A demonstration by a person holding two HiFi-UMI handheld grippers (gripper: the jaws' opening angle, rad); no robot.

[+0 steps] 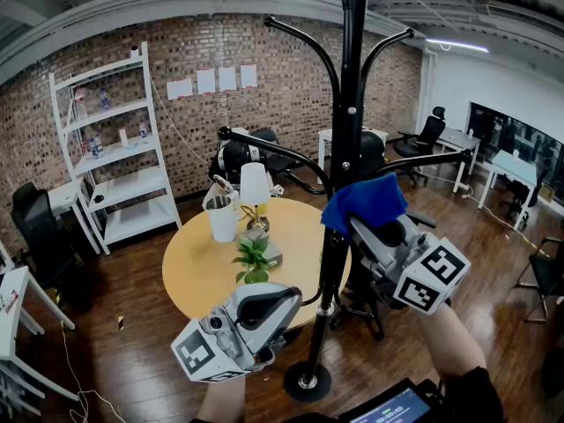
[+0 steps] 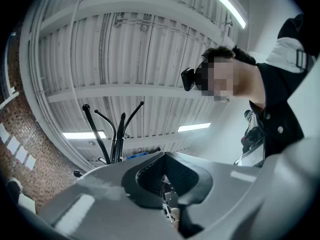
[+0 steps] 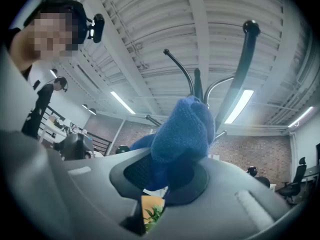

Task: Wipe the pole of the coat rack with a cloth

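Observation:
The black coat rack (image 1: pixel 345 130) stands in the middle of the head view, its round base (image 1: pixel 307 382) on the wood floor. My right gripper (image 1: pixel 370 225) is shut on a blue cloth (image 1: pixel 365 201), which lies against the right side of the pole at mid height. In the right gripper view the cloth (image 3: pixel 182 131) bulges out of the jaws, with the rack's hooks (image 3: pixel 240 69) behind it. My left gripper (image 1: pixel 286 302) hangs low, left of the pole, shut and holding nothing. From the left gripper view (image 2: pixel 165 184) the rack (image 2: pixel 117 134) is distant.
A round wooden table (image 1: pixel 198 267) behind the rack carries a small plant (image 1: pixel 253 261), a white lamp (image 1: pixel 255 188) and a white jug (image 1: pixel 222 217). White shelving (image 1: pixel 115 157) stands at the left wall. Office chairs (image 1: pixel 35 236) and desks (image 1: pixel 515 166) ring the room.

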